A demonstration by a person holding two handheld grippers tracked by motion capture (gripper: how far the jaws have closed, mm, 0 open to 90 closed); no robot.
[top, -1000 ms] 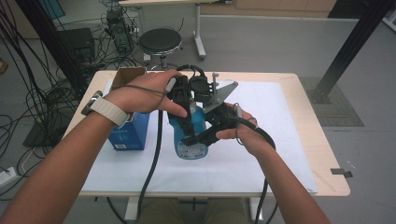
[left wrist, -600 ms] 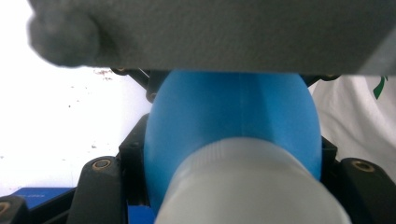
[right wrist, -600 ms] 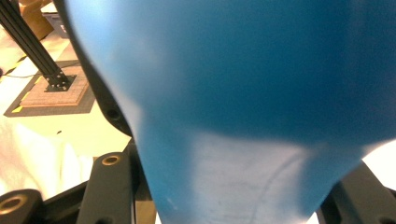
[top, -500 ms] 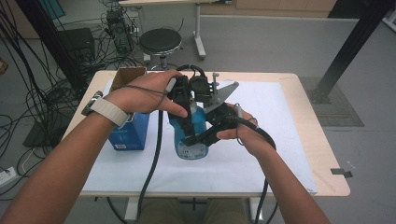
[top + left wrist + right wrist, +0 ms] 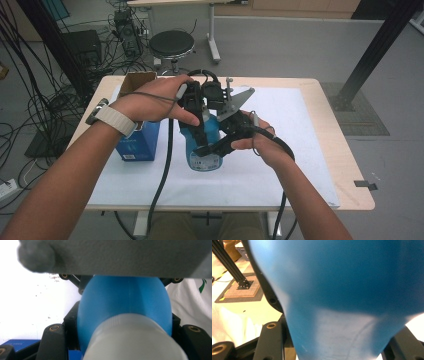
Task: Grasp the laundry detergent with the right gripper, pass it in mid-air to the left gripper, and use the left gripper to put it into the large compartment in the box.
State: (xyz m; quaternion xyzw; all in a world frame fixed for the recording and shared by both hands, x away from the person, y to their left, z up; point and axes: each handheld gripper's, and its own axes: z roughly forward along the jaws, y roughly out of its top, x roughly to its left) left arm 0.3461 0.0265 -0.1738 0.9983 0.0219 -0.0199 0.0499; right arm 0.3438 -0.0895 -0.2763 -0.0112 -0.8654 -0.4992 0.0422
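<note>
Holding unchanged since earlier frame: left gripper [image 5: 200, 127] and right gripper [image 5: 212, 147] both pinching blue bottle [image 5: 206, 150] over white-covered table [image 5: 300, 130], blue box [image 5: 137, 142] left.

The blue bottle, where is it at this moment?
In the high view the blue bottle stands near the middle of the white-covered table, just right of the blue box, clamped by the left gripper and the right gripper.
</note>
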